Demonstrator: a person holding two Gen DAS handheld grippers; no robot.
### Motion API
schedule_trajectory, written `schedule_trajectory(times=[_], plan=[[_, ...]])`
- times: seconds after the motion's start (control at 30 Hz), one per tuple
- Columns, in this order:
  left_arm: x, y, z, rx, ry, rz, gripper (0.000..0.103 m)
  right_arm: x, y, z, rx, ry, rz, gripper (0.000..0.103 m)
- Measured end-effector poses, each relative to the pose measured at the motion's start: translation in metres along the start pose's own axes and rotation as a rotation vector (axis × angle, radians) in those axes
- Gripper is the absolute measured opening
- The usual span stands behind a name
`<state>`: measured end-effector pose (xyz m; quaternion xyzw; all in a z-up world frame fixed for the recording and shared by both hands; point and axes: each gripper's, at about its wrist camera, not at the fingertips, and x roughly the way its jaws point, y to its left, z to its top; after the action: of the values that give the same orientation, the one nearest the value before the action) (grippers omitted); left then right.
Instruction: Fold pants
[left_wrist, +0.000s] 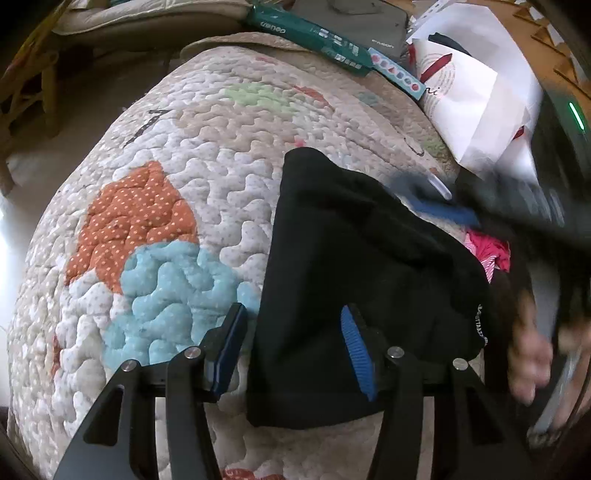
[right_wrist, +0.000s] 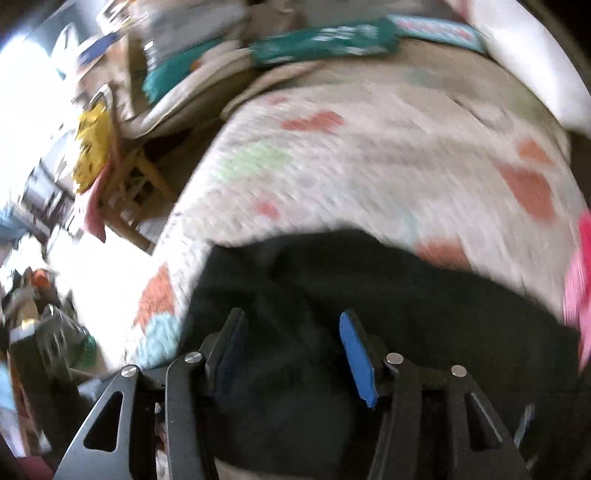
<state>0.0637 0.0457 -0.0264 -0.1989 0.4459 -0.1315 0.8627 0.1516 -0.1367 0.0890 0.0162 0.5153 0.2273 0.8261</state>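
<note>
Folded black pants lie on a patterned quilt. My left gripper hangs over their near left edge, open. One pad is above the quilt just off the cloth, and the blue ribbed pad is above the pants. In the blurred right wrist view, my right gripper is open low over the black pants, with nothing pinched between its pads. A person's blurred hand shows at the right of the left wrist view.
A pink striped cloth lies beside the pants on the right, seen too as the pink cloth. A teal box and white papers crowd the quilt's far edge. A wooden chair stands past the quilt's left side.
</note>
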Motion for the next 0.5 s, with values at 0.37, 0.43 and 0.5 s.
schedule_trajectory(times=[0.37,0.43,0.5], plan=[[0.002,0.001,0.009,-0.065,0.054,0.02,0.015,0.103,0.07,0.049,-0.182,0.25,-0.044,0.011],[-0.002,0.008,0.011,-0.103,0.055,0.017,0.015,0.098,0.077,0.049,-0.182,0.237,-0.03,0.011],[-0.008,0.013,0.013,-0.118,0.04,0.026,0.014,0.097,0.083,0.052,-0.182,0.225,-0.035,0.011]])
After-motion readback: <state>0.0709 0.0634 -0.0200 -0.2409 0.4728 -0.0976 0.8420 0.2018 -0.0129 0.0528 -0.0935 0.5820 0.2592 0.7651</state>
